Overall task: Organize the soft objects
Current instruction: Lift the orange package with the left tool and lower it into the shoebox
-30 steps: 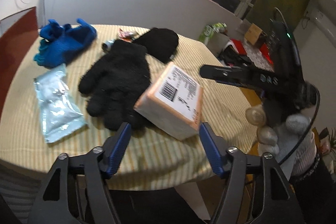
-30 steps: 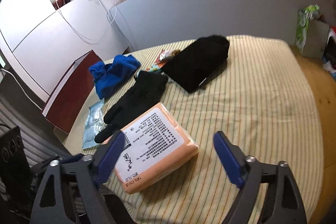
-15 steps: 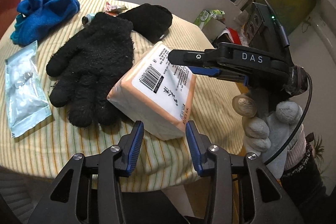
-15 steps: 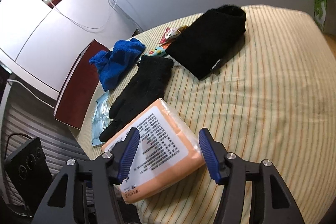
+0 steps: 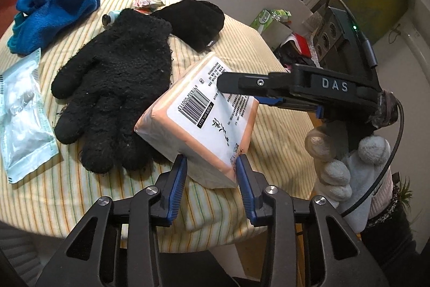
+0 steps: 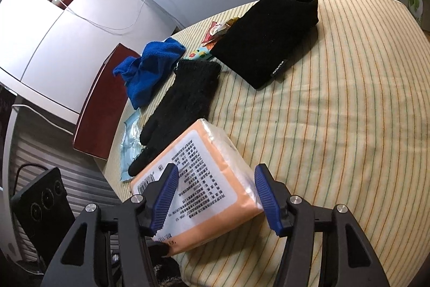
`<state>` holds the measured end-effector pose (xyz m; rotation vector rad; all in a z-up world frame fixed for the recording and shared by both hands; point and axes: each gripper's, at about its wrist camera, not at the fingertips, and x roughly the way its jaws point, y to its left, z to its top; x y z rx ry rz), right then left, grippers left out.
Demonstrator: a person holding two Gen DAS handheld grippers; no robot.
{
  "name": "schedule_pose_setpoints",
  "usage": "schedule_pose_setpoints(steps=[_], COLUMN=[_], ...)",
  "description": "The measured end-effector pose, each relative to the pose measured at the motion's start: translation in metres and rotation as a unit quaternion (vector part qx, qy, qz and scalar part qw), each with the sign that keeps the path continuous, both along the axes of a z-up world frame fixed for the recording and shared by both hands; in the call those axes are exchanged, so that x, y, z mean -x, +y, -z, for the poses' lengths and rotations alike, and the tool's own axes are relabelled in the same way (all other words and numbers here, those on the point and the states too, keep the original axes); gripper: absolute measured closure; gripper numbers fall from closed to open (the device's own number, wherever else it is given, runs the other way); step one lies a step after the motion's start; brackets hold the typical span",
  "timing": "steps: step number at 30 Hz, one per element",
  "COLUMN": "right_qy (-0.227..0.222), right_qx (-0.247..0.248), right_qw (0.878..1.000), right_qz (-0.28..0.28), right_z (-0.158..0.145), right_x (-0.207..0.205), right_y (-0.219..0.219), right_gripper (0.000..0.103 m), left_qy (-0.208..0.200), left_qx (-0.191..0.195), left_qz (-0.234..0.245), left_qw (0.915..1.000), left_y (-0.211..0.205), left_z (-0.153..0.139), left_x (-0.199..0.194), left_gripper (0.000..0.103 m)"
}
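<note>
An orange tissue pack with a white barcode label lies tilted on the striped tablecloth, one edge against a black fuzzy glove. My left gripper has its blue pads on both sides of the pack's near corner; the jaws are closing on it. My right gripper straddles the pack from the other side, one finger over the label and one at its clear end. A black beanie and a blue fleece piece lie farther back.
A clear blue-edged packet lies at the table's left edge, with snack wrappers near the beanie. A person's grey-gloved hand holds the right gripper. The tablecloth is bare on the right. A red-brown board stands beside the table.
Both grippers came down and forward onto the tissue pack and narrowed from wide open around it. The pack now sits tilted between them.
</note>
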<state>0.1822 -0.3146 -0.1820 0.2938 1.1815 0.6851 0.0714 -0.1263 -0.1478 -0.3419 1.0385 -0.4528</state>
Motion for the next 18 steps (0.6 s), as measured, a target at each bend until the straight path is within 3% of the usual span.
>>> schedule_pose_setpoints(steps=[10,18], right_qy=[-0.003,-0.049], right_qx=[0.019,0.026], right_qw=[1.000,0.998], right_qz=[0.002,0.000], right_z=[-0.012,-0.049], right_x=[0.020,0.036], right_y=[-0.005,0.010], right_gripper=[0.048,0.049], left_qy=[-0.019,-0.065], left_qx=[-0.001,-0.002], left_qz=[0.002,-0.008], left_qw=[0.9998,0.9978], left_y=[-0.001,0.018], left_z=[-0.011,-0.040], left_x=[0.008,0.023], left_gripper=[0.068,0.068])
